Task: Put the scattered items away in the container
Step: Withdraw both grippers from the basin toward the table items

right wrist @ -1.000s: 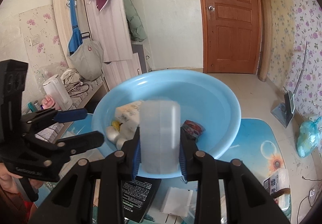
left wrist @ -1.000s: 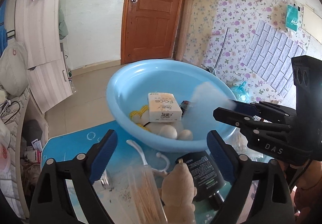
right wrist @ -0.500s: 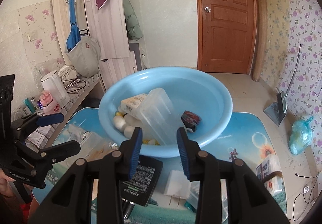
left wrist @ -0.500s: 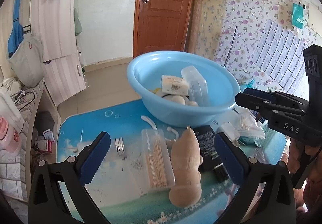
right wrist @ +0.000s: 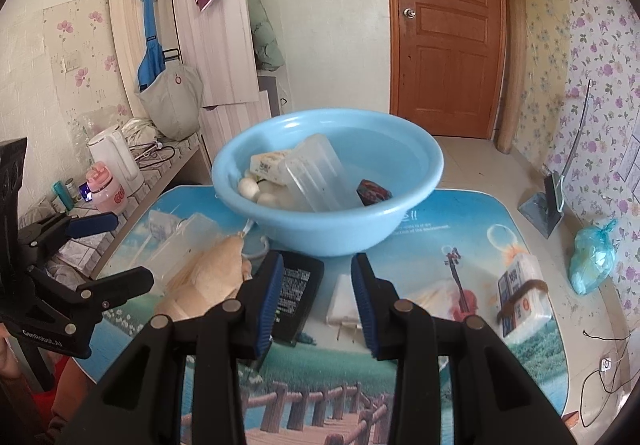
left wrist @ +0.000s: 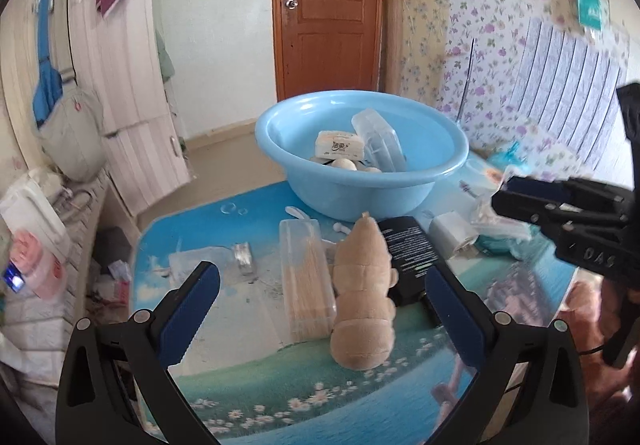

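The light blue basin stands at the table's far side. In it lie a clear plastic box, a tissue pack and small white balls. A tan plush toy and a clear toothpick box lie between the wide-open jaws of my left gripper, untouched. My right gripper hangs in front of the basin, its jaws a narrow gap apart and empty. Under it lie a black box and a white plug.
A banded tissue pack lies at the table's right edge. A metal clip and white hooks lie near the toothpick box. A kettle and a pink bottle stand on the counter to the left. A door is behind the basin.
The right gripper has let go of the clear box, which now lies in the basin. Both grippers have drawn back from the basin. The left jaws have widened.
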Tool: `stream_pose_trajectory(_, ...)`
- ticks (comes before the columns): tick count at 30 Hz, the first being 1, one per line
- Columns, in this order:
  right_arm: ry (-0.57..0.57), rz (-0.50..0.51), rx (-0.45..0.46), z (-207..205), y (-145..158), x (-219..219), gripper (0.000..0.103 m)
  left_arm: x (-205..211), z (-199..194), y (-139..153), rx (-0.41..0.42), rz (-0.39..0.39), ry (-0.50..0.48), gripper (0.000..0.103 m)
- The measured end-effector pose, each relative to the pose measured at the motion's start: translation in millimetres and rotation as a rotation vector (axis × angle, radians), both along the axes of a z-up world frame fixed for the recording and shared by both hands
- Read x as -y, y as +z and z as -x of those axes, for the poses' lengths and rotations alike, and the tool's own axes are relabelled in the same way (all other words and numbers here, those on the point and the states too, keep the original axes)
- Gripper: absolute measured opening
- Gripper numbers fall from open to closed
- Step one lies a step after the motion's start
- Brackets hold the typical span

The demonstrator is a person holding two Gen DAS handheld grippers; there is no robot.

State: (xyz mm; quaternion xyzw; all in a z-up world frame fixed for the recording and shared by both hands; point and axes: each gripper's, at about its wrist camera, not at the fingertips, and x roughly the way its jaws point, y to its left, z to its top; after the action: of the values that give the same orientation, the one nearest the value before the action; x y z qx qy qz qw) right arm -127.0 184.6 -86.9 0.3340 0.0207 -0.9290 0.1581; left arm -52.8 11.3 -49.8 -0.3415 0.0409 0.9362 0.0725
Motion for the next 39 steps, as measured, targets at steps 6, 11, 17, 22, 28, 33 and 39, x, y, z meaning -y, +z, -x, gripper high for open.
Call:
stream_pose_trajectory(6,-0.008,-0.005,-0.002,-7.9,-0.8,-2.4,0.035,6.7,-10.8,8.8,-0.096,0.003,0.055,0.103)
stream_pose_trajectory(11,-0.017,-0.002,-0.015,-11.2,2.5,-4.1,0.041,11.1,-11.6,13.7,-0.103,0.016,0.080,0.103)
stream_pose_trajectory(17,-0.015,-0.005,-0.033,-15.0,5.1,-4.8,0.051,7.3,-12.4,6.7,-0.057,0.024,0.050,0.103)
stream_pose_trajectory(22,-0.010,-0.014,-0.024,-15.7,3.3,-4.9,0.061,0.0,-14.8,2.8,-0.031,0.000,-0.003,0.103)
stream_pose_trajectory(28,0.001,-0.027,0.008,-16.4,-3.7,-4.0,0.071,3.1,-15.3,3.8,-0.025,-0.024,0.002,0.103)
stream_pose_trajectory(33,-0.010,-0.020,0.011,-16.5,-4.1,-6.2,0.075,7.5,-15.0,2.4,-0.014,-0.035,0.018,0.103)
stream_pose_trajectory(39,-0.016,-0.017,0.005,-16.4,-2.9,-8.3,0.076,6.8,-14.9,-0.7,-0.003,-0.038,0.011,0.103)
